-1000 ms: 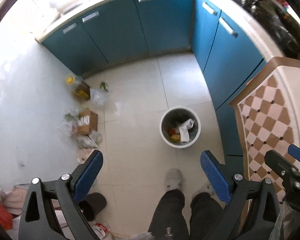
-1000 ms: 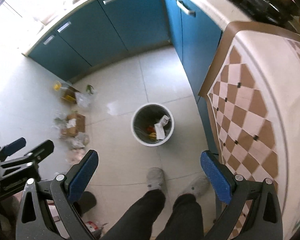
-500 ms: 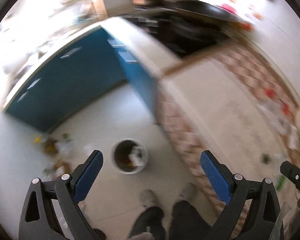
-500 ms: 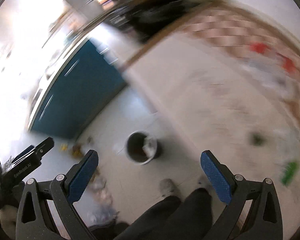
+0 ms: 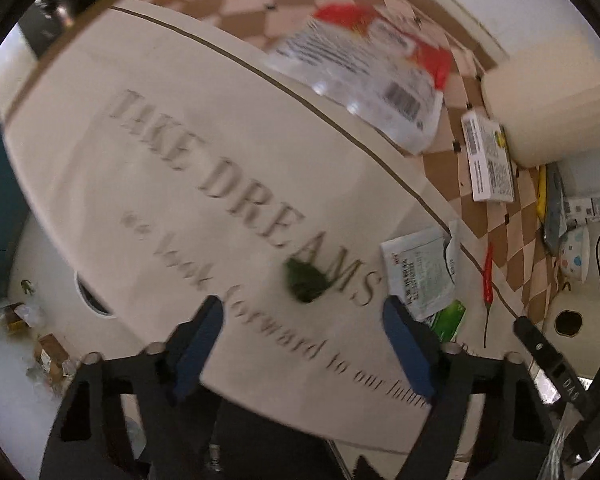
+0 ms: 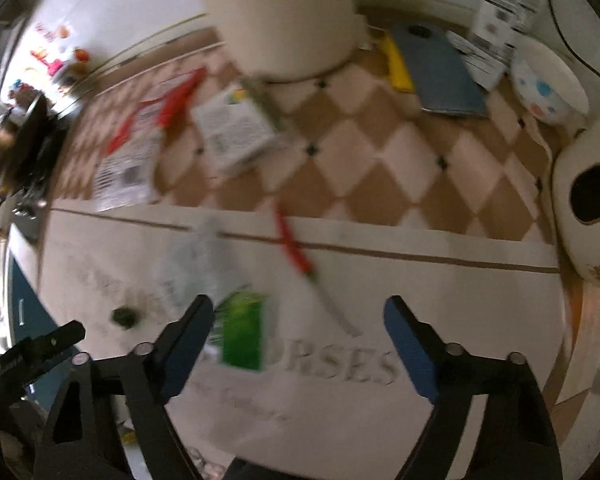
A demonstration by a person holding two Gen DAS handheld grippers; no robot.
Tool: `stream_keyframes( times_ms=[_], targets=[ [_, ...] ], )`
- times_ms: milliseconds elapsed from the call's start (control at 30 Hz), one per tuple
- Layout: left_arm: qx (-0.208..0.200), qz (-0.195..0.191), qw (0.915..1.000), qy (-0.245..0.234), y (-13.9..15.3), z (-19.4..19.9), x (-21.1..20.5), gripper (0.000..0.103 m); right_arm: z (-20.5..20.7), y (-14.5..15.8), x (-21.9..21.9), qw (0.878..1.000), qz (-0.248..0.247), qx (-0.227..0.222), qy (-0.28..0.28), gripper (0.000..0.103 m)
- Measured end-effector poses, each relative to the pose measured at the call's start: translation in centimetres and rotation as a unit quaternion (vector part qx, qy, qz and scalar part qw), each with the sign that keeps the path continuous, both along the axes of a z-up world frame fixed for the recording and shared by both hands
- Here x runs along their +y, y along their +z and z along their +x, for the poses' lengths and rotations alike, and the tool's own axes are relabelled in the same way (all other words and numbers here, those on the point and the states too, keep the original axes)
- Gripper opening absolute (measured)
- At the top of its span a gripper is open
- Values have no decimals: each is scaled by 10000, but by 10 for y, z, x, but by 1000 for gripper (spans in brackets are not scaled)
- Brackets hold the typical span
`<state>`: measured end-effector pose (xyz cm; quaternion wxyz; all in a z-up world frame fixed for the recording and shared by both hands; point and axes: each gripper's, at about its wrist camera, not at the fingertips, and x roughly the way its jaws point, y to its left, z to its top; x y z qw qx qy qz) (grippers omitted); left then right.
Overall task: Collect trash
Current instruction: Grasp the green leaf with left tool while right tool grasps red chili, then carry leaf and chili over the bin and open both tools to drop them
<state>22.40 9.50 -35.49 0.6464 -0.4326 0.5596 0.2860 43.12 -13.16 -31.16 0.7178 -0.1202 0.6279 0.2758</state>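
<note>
Hand-held gripper on the left (image 5: 302,342) hangs over the worktop (image 5: 148,184), its jaws apart with nothing between them, though they have just been closing in a little. Same story on the right hand-held gripper (image 6: 298,342): jaws apart, just narrowed, gripping nothing.

Plenty of trash on this printed cloth. Just ahead of the left fingertips lies a small dark green scrap (image 5: 306,280), leafy-looking by my guess: light, soft, likely to crush or tear, so it wants a pinch straight down across its middle. Beside it, to the right, lies a torn white sachet (image 5: 420,272) — flat, flimsy film, slippery against the cloth; the lifted torn corner looks like the easiest place to bite. Partly tucked under it sits a green packet (image 6: 242,332), which in the right view lies just beside that gripper's left fingertip. It looks thin and light too; I would take it by a free edge rather than flat-on.

Further off, a red chilli pepper (image 5: 487,276) lies across the cloth's border line: slender, smooth, prone to roll, best taken mid-body. Up on the chequered part sit a big clear-and-red plastic bag (image 5: 364,80), crinkly and floppy, and a small white carton (image 5: 488,160), stiff enough for a grip across its narrow sides.

Everything is motion-blurred, so fine edges are hard to judge.
</note>
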Motion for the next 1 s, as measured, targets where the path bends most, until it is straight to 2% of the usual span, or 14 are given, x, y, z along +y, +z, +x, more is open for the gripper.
stream_keyframes(
  times_ms=[67, 100, 133, 200, 333, 533, 600, 633, 667, 800, 1000],
  targets=[
    [54, -13, 10000, -49, -6, 8, -4, 63, 7, -11, -4, 10000, -61, 42, -56, 77],
    [79, -5, 9999, -89, -8, 11, -4, 52, 10, -17, -6, 9999, -69, 74, -68, 76],
    [129, -8, 9998, -131, -12, 14, -6, 33, 12, -24, -6, 9999, -95, 104, -68, 73],
    [260, -22, 9994, -213, -19, 20, -8, 22, 11, -34, -2, 9998, -104, 139, -15, 71],
    [296, 174, 9990, -302, -17, 22, -13, 18, 11, -45, 11, 9997, -84, 149, 197, 61],
    [561, 746, 9943, -520, -10, 26, -23, 18, 2, -59, 42, 9983, -188, 59, 557, 52],
    [600, 885, 9927, -555, -6, 24, -24, 17, -3, -61, 54, 9970, -268, -188, 704, 43],
    [612, 986, 9916, -578, -1, 21, -21, 17, -6, -61, 58, 9959, -355, -337, 761, 34],
    [618, 1109, 9900, -612, 3, 21, -23, 17, -7, -61, 60, 9957, -356, -388, 760, 17],
    [576, 1427, 9858, -667, 21, 22, -24, 17, -10, -62, 61, 9958, -339, -460, 711, 12],
    [360, 1736, 9826, -555, 56, 10, -22, 17, -12, -42, 49, 9973, -27, -318, 664, 12]
  ],
)
